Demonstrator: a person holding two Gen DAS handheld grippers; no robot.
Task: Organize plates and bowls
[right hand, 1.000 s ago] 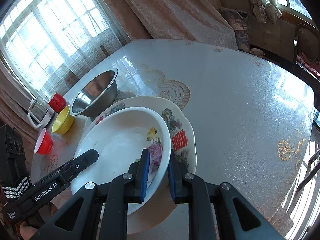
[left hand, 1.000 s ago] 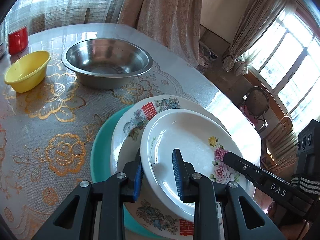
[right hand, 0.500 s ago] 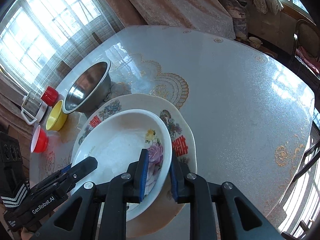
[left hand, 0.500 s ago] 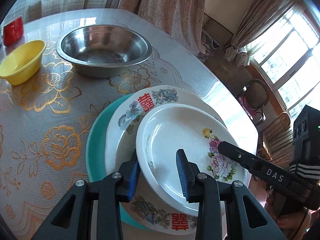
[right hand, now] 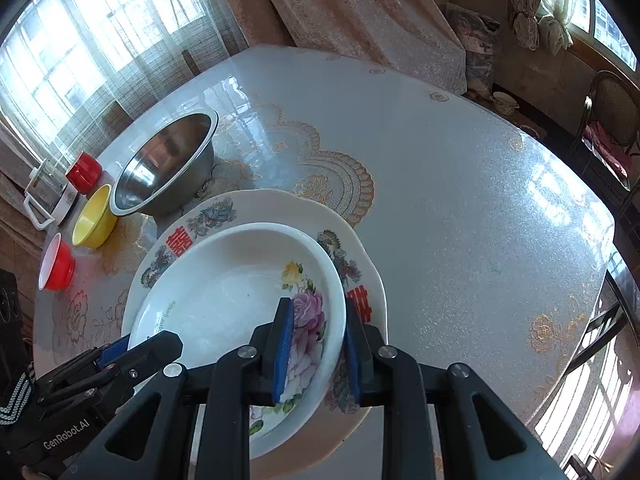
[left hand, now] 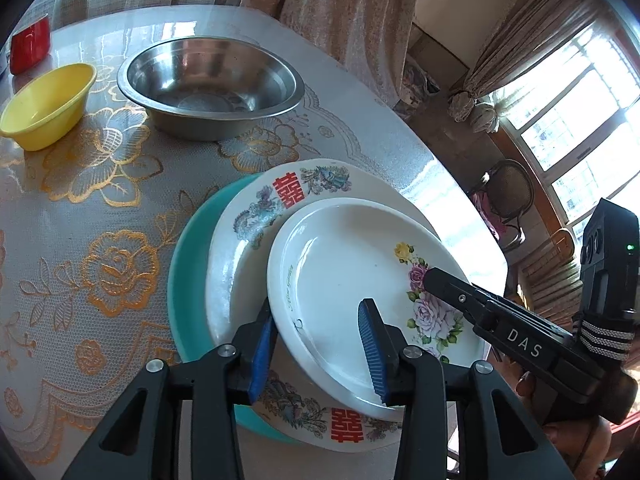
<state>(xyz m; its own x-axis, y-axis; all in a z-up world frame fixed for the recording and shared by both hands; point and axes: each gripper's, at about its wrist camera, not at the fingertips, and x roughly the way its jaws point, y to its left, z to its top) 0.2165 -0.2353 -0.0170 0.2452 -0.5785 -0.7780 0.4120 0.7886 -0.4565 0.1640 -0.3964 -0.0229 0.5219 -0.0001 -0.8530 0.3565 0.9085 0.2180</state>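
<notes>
White floral plate [left hand: 352, 280] — top of stack, both grippers' fingers opening, straddling its rim

I am in a lived-in home, at a dining table [right hand: 460, 184] under a lace-patterned, gold-flowered cover. Long curtains [left hand: 352, 16] hang at twelve o'clock, with sunlit windows [right hand: 72, 52] at ten and at two. A cane-backed chair [left hand: 508, 196] stands at three o'clock, and household crockery sits before me: stacked plates [left hand: 248, 240], a steel bowl [left hand: 212, 80] and red cups [right hand: 82, 168].
</notes>
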